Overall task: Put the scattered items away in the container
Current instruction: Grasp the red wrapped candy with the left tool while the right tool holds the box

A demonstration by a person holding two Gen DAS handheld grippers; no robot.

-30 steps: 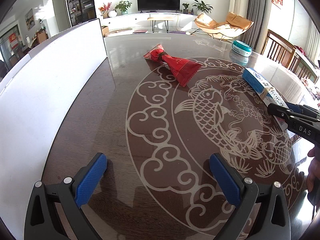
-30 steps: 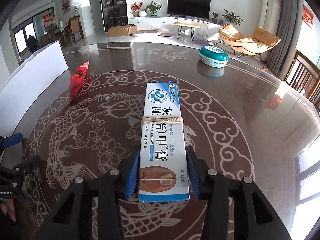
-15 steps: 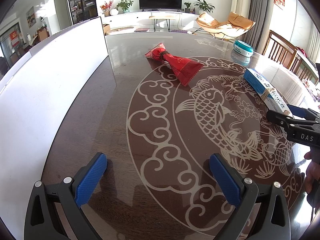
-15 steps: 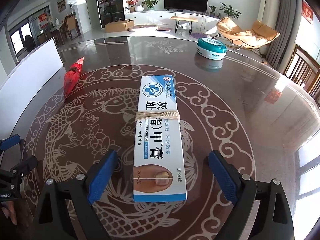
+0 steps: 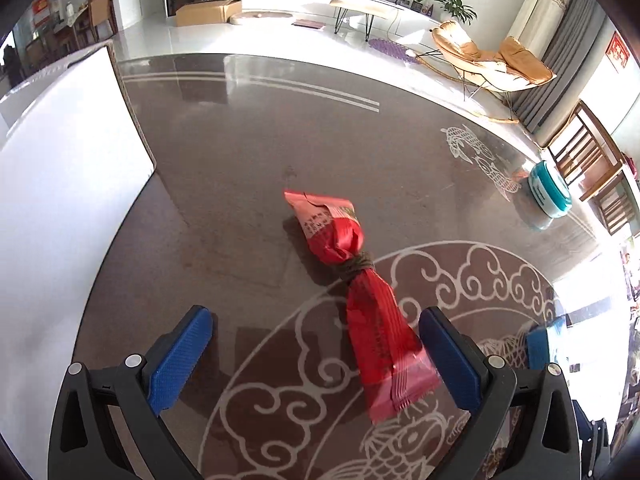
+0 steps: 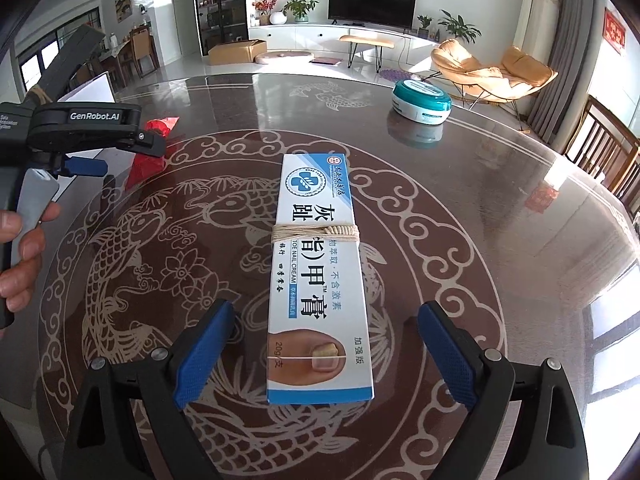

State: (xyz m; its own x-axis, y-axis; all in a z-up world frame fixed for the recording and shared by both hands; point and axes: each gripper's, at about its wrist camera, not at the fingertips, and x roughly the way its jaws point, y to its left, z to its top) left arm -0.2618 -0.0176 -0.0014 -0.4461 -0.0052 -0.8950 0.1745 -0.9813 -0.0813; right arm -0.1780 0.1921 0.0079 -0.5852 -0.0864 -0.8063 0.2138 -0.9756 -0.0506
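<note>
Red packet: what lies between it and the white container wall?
Nothing: in the left wrist view only bare dark table separates the red packet from the white container wall.

- The left gripper (image 5: 316,354) points steeply down at the table (image 5: 240,184), its blue pads spread wide with nothing pressed between them.
- The right gripper (image 6: 324,350) also tilts down toward the table, its jaws wide apart and neither pad touching anything.
- In the right wrist view, the left gripper's black body stands above the table's left side, and a hand (image 6: 20,256) wraps its handle, fingers curled round the grip.
</note>
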